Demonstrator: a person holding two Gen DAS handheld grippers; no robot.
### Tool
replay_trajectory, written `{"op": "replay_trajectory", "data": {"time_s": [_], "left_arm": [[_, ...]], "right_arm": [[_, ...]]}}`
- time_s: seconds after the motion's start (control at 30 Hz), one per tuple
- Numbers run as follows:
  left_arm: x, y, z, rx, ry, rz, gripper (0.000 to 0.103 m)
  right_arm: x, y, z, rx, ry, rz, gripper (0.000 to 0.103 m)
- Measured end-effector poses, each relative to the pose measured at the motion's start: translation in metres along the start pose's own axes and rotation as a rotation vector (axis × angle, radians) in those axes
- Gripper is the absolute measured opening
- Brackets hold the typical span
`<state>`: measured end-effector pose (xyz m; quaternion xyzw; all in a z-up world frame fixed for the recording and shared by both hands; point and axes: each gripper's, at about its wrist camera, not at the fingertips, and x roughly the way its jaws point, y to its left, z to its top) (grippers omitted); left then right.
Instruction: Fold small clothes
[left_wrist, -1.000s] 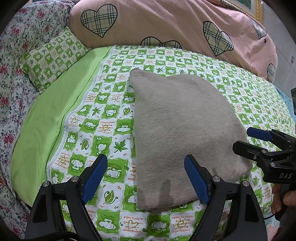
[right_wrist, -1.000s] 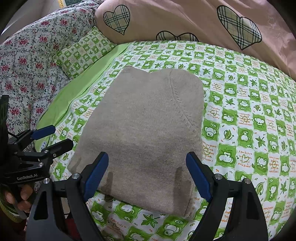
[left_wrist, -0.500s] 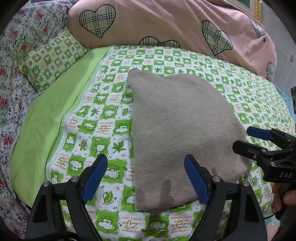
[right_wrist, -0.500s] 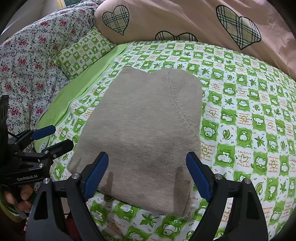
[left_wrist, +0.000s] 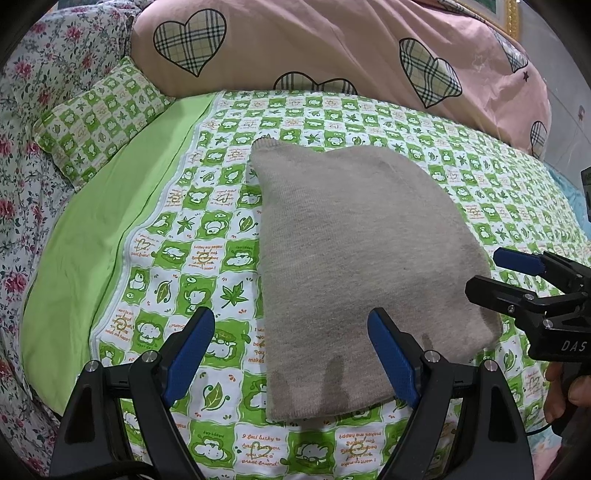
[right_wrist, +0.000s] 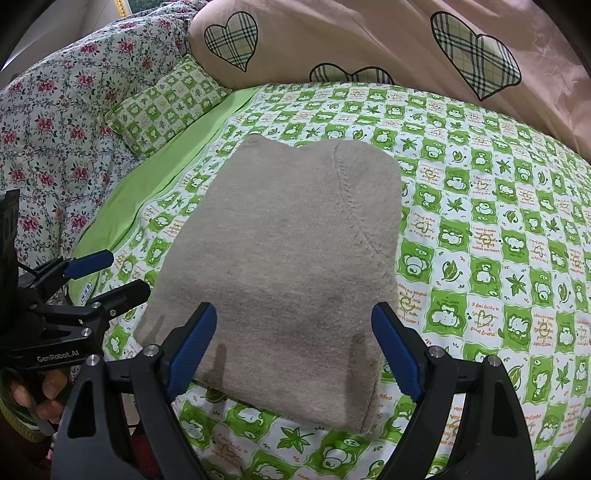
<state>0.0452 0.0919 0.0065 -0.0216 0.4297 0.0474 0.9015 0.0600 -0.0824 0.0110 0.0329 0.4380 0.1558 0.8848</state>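
Note:
A beige knit garment (left_wrist: 362, 258) lies folded flat on the green checked bedsheet (left_wrist: 207, 236); it also shows in the right wrist view (right_wrist: 288, 266). My left gripper (left_wrist: 291, 354) is open and empty, held just above the garment's near left corner. My right gripper (right_wrist: 293, 349) is open and empty above the garment's near edge. Each gripper shows in the other's view, the right one (left_wrist: 498, 273) at the garment's right corner and the left one (right_wrist: 110, 275) at its left edge, both with jaws apart.
A small green checked pillow (left_wrist: 99, 122) and a floral quilt (left_wrist: 26, 155) lie at the left. A pink duvet with plaid hearts (left_wrist: 332, 51) is piled along the back. A plain green sheet strip (left_wrist: 110, 221) runs down the left side.
Both grippers have drifted back slightly from the garment; it sits a little lower and smaller in view. The garment lies still and both grippers stay open.

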Motion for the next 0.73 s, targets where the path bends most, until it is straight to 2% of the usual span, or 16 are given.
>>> {"op": "replay_trajectory", "data": {"time_s": [0.43, 0.73], "left_arm": [[0.003, 0.003, 0.009, 0.001, -0.021, 0.009, 0.085], [0.009, 0.003, 0.014, -0.002, -0.002, 0.016, 0.085]], "right_arm": [[0.003, -0.009, 0.008, 0.019, -0.009, -0.003, 0.086], [0.005, -0.01, 0.015, 0.008, -0.018, 0.014, 0.086]]}}
